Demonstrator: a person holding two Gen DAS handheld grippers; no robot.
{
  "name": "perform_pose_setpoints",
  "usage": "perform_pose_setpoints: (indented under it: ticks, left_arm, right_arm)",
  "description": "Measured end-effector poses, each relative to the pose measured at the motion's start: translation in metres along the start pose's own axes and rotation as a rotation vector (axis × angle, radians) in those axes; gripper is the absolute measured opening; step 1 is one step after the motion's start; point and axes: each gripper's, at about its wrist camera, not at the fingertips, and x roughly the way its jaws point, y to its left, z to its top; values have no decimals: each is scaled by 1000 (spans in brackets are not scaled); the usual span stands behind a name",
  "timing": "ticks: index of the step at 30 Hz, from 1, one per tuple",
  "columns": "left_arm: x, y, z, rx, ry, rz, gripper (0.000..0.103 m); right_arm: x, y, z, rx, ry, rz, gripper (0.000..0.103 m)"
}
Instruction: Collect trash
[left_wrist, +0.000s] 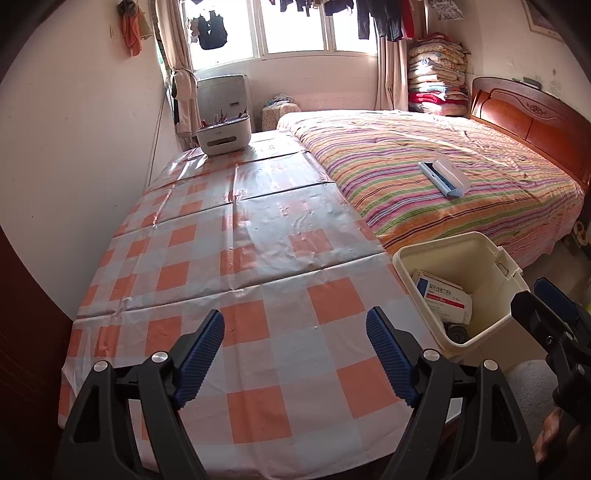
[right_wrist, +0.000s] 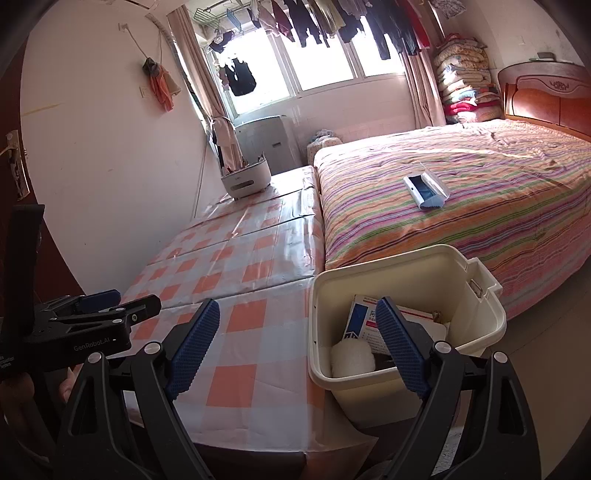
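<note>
A cream trash bin (left_wrist: 491, 325) (right_wrist: 476, 321) stands on the floor beside the table's right edge. Inside lie a white and blue medicine box (left_wrist: 443, 293) (right_wrist: 364, 319), a white crumpled wad (right_wrist: 351, 358) and something dark at the bottom. My left gripper (left_wrist: 295, 350) is open and empty above the checked tablecloth (left_wrist: 236, 258). My right gripper (right_wrist: 297, 345) is open and empty, straddling the table's edge and the bin's near rim. Each gripper shows at the edge of the other's view: the right one (left_wrist: 546, 306), the left one (right_wrist: 110, 306).
A white container with pens (left_wrist: 223, 136) (right_wrist: 245, 179) stands at the table's far end. A bed with a striped cover (left_wrist: 424, 173) (right_wrist: 461, 192) lies to the right, with a white and blue brush-like item (left_wrist: 443, 179) (right_wrist: 426, 186) on it. A wall runs along the left.
</note>
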Motion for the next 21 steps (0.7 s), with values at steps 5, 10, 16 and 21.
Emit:
perform_pose_setpoints:
  ticks: [5, 10, 16, 21]
  left_arm:
    - [3, -7, 0, 27, 8, 6, 77]
    - [5, -11, 0, 44, 11, 5, 77]
    - [7, -16, -1, 65, 20, 4, 77]
    - [8, -18, 0, 74, 21, 6, 77]
  right_arm:
    - [3, -2, 0, 2, 7, -1, 85]
    - [6, -4, 0, 5, 15, 7, 85]
    - [9, -8, 0, 20, 22, 14, 86]
    - [9, -9, 1, 23, 23, 14, 86]
